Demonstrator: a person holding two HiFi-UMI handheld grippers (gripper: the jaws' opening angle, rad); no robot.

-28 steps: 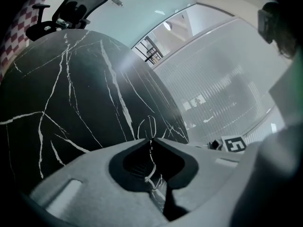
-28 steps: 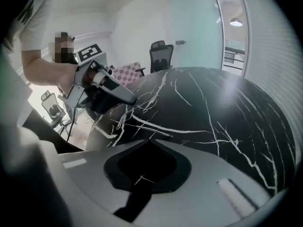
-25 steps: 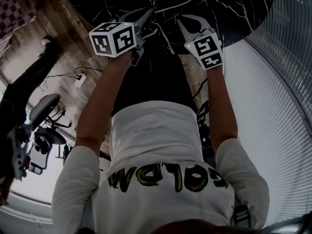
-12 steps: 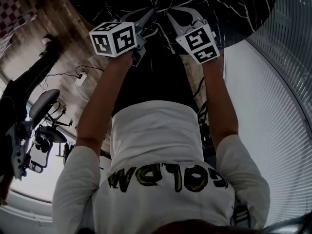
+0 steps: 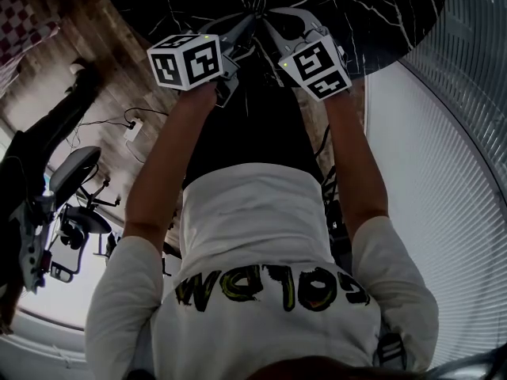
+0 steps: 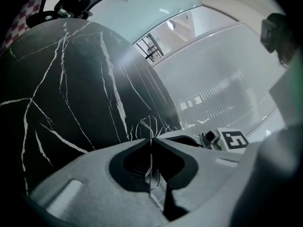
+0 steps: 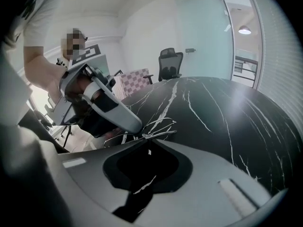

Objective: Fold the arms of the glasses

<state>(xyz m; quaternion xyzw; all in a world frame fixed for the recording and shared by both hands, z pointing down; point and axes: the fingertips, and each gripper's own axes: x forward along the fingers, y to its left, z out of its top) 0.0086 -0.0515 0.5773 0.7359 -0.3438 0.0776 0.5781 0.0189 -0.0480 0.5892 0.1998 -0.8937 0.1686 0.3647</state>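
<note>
Now my left claw [image 6: 151, 139] pinches the wire glasses [image 6: 148, 126] just above the black tabletop [image 6: 71, 93]. My right claw [image 7: 146, 140], tips barely parted and just easing open, meets one arm [image 7: 163, 133], with nothing clearly gripped between them.

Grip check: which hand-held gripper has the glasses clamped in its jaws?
Left hand-held gripper: glasses wire runs between its shut jaws; right hand-held gripper, jaws just opening, shows none.
</note>
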